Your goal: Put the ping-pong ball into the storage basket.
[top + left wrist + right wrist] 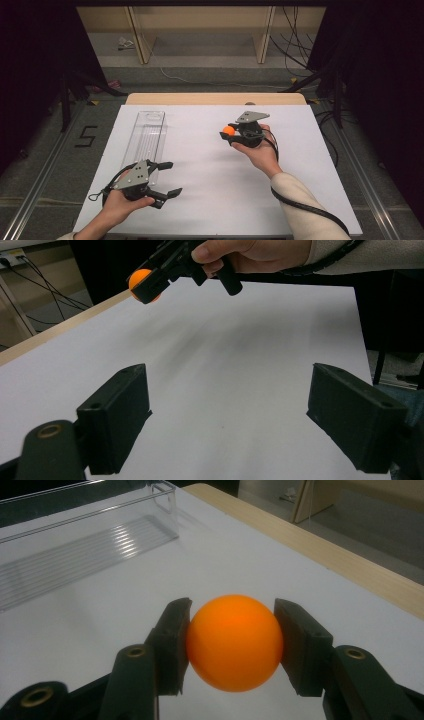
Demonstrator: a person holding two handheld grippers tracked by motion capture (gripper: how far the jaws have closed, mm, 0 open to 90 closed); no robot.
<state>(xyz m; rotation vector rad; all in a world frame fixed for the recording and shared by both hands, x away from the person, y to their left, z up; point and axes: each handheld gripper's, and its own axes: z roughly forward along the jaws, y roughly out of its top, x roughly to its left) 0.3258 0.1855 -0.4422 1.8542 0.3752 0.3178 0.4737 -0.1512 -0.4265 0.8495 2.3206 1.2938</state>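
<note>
A white-topped bench (215,200) with a pale wooden far edge carries the scene. On its left part lies a long clear plastic tray (146,134) with a ribbed floor, running away from the person; in the right gripper view it sits off to the upper left (85,545), well apart from the jaws, with bare bench between them. Nothing else stands on the bench around the hands.

The left gripper (167,177) is held low at the near left, just beside the tray's near end, its jaws spread wide and empty, with bare bench between them in the left gripper view.

The right gripper (231,135) is held up above the bench's right half, pointing left. Its jaws are closed on a small orange ball (234,642), the pads pressing its two sides, so the ball sits squarely between them, clear of the bench surface (142,282).
</note>
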